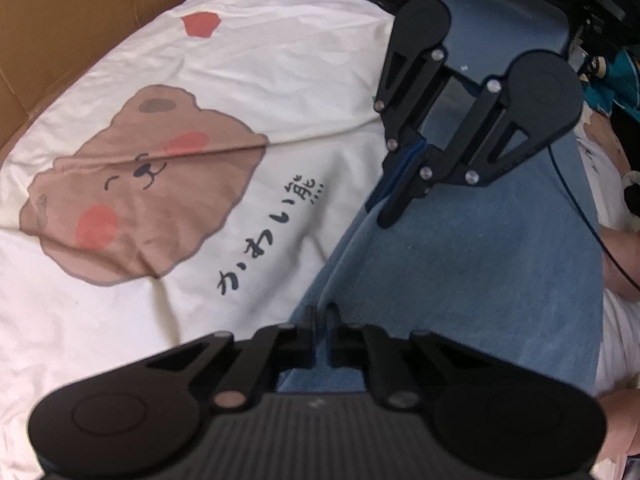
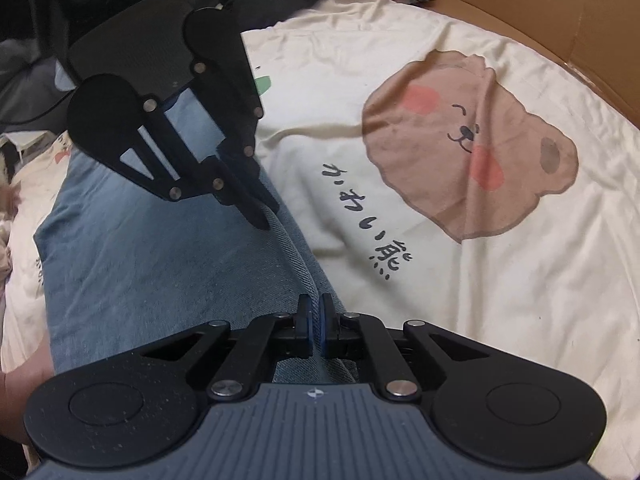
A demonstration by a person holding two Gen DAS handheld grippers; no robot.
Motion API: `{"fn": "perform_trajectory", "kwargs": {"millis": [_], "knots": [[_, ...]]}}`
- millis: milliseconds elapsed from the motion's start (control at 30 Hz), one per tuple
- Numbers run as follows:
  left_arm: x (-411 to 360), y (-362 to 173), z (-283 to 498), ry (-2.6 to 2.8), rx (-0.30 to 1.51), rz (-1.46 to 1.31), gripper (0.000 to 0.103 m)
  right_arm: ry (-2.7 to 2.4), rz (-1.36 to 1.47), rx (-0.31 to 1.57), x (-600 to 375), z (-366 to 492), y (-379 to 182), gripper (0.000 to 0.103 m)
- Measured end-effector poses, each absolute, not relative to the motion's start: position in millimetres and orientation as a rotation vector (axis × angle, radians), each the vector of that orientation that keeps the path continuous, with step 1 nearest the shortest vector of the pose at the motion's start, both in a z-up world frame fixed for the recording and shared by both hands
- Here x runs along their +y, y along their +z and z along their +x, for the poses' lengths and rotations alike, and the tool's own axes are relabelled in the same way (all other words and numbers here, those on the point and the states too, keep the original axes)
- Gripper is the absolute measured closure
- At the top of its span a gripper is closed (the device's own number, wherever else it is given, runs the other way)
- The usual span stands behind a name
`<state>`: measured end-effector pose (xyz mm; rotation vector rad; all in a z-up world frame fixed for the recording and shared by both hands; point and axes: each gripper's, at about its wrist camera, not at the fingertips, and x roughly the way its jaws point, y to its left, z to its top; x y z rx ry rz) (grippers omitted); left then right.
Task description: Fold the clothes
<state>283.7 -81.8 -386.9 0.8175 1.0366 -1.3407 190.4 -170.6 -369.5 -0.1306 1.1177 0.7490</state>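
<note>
Blue denim garment (image 1: 460, 264), likely jeans, lay flat on a cream bedsheet (image 1: 200, 60) printed with a brown bear (image 1: 140, 184) and a line of dark script (image 1: 272, 236). Taking the bear as landmark: the denim ran as a long band just beyond the script, on the side away from the bear, its long edge facing the bear. Cardboard (image 1: 60, 20) stood on the bear's far side, past the sheet's margin. Both hand-held tools sat on that bear-facing long edge. Left gripper (image 1: 320, 312) had its jaws drawn together on the denim edge, a ridge of cloth pinched up between them. Right gripper (image 2: 316, 304) was likewise clamped, blue pads pressed onto a raised fold of the same edge. In each wrist view the other tool appeared farther along that edge, tips down on the cloth. A bare patch of the person's arm (image 1: 624, 264) showed on the denim's side away from the bear. Judgement on handling: denim looked medium-heavy, limp but with some body, not slippery, not fragile; it should drape and drag rather than flutter. Seam edge seemed the sensible hold, both layers taken together, the two grips well spread so the band lifts evenly for folding over.
</note>
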Motion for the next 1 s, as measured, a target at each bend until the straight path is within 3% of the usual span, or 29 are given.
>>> {"fn": "perform_trajectory", "kwargs": {"millis": [333, 400, 600, 1000], "knots": [[-88, -401, 291, -1.306, 1.094, 0.787, 0.096, 0.69, -0.054, 1.13, -182, 190, -378, 0.098], [-86, -399, 290, -1.296, 1.093, 0.772, 0.096, 0.661, -0.038, 1.123, -202, 182, -369, 0.092], [-87, -396, 288, -1.285, 1.085, 0.738, 0.091, 0.558, -0.035, 1.155, -257, 157, -350, 0.087], [-124, -392, 279, -1.38, 1.072, 0.697, 0.088, 0.501, -0.152, 1.248, -299, 127, -363, 0.068]]}}
